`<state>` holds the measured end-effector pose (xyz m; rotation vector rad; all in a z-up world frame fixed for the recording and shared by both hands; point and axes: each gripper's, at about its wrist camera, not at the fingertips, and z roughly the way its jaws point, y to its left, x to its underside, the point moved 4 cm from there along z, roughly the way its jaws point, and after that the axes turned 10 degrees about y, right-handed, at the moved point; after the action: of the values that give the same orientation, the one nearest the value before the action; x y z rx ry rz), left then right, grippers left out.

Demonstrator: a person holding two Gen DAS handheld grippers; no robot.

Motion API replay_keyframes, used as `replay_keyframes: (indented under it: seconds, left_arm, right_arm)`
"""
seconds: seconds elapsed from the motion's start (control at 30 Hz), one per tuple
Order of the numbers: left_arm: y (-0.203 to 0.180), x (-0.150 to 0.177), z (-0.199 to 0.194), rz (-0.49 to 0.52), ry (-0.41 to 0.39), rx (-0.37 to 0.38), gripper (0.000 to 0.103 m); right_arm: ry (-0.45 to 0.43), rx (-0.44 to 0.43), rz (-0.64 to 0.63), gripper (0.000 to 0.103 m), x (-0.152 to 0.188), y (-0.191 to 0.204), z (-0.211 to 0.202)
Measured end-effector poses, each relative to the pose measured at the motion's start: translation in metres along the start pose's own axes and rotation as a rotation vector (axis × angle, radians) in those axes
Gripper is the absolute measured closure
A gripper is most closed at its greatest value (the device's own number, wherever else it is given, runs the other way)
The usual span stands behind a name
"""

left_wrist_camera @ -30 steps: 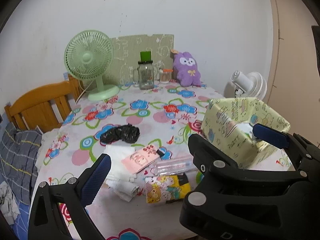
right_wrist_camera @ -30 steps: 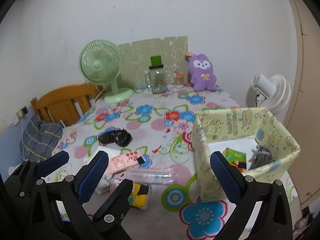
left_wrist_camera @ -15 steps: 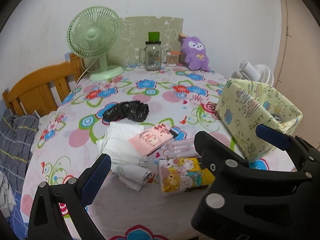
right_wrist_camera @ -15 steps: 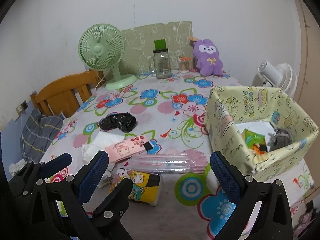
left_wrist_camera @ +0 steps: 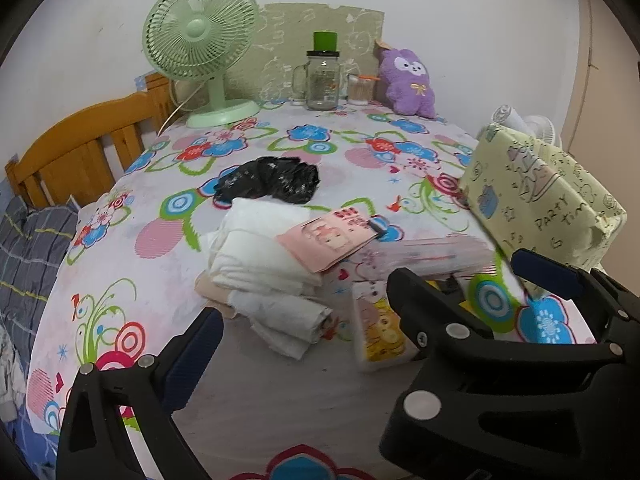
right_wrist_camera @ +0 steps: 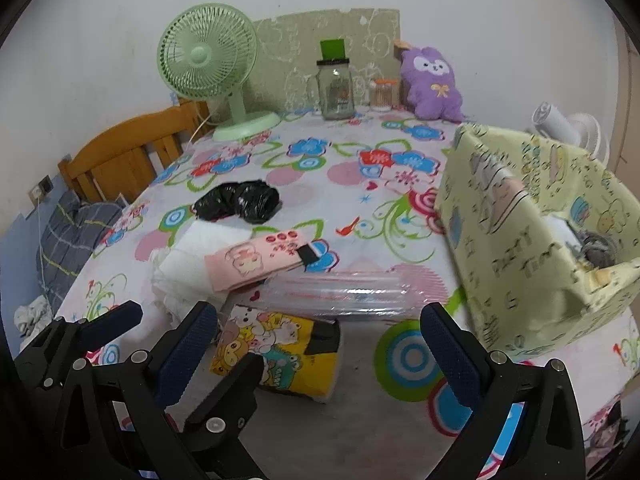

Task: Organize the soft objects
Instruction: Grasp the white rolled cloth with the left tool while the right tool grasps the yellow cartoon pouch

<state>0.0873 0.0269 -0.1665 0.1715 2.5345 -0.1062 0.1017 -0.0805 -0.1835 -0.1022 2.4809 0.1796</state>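
A pile lies at the table's near edge: folded white cloths, a pink packet, a clear plastic pack and a yellow cartoon tissue pack. Behind them sits a crumpled black bag. A yellow-green fabric box stands to the right with a grey item inside. My left gripper is open just short of the white cloths. My right gripper is open over the tissue pack, holding nothing.
At the back stand a green fan, a glass jar and a purple plush. A wooden chair with plaid cloth is to the left. A white fan is behind the box.
Both grippers have moved forward and lower toward the pile, so the cloths and packs look larger and closer. Both stay open. Nothing on the table has moved.
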Motion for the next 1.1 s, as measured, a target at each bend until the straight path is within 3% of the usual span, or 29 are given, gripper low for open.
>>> replay_keyframes:
  seconds: [0.43,0.83,1.03,1.1]
  left_arm:
    - [0.023,0.002,0.008,-0.031,0.022,-0.05,0.005]
    - [0.034,0.003,0.001,-0.061,0.006,-0.072,0.005]
    - [0.037,0.007,0.013,-0.063,0.054,-0.089,0.011]
    - [0.038,0.008,0.018,-0.072,0.068,-0.088,0.011]
  right_arm:
    - [0.065,-0.026,0.004,0.001,0.0,0.013,0.02]
    - [0.06,-0.035,0.003,0.001,-0.001,0.02,0.014]
    - [0.122,-0.011,0.031,0.001,0.003,0.02,0.028]
    - [0.136,-0.009,0.043,0.006,0.005,0.02,0.032]
